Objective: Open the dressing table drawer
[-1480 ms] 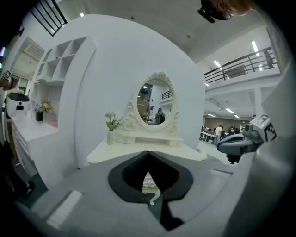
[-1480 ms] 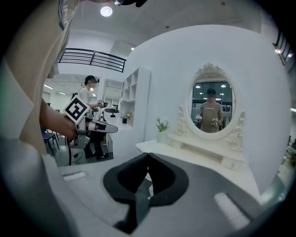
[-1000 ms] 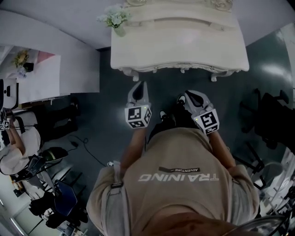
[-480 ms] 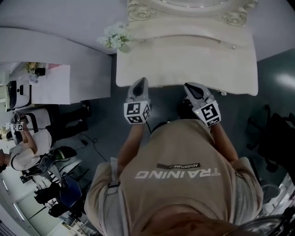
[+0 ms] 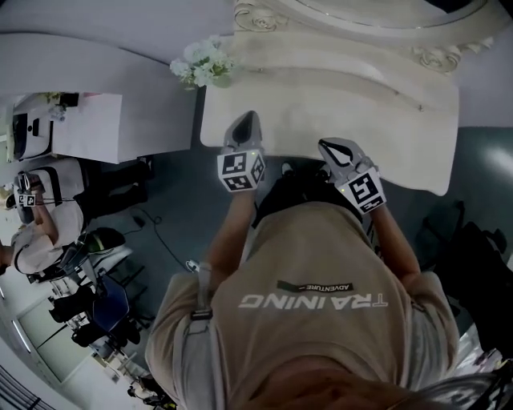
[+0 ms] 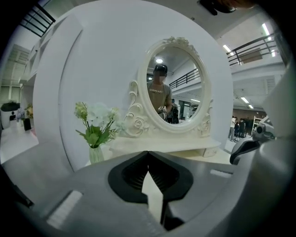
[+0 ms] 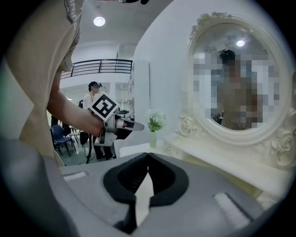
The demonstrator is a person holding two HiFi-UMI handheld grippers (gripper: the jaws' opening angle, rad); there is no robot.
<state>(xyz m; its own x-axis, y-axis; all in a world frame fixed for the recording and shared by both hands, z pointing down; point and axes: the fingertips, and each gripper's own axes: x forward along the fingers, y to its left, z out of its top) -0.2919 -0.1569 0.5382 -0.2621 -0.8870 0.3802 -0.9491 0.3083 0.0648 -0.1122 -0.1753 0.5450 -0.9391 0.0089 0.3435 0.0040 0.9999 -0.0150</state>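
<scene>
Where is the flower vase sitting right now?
In the head view, the flower vase stands on the back left corner of the dressing table, left of the mirror frame, beyond the left gripper.

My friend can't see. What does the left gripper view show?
The grey left gripper, its black-padded jaws shut on nothing, points at a cream carved dressing table with an oval mirror. A glass vase of white flowers stands left of the mirror.

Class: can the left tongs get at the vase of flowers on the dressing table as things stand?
Probably yes: only bare tabletop lies between the left tongs and the vase of flowers, though they're shut.
</scene>
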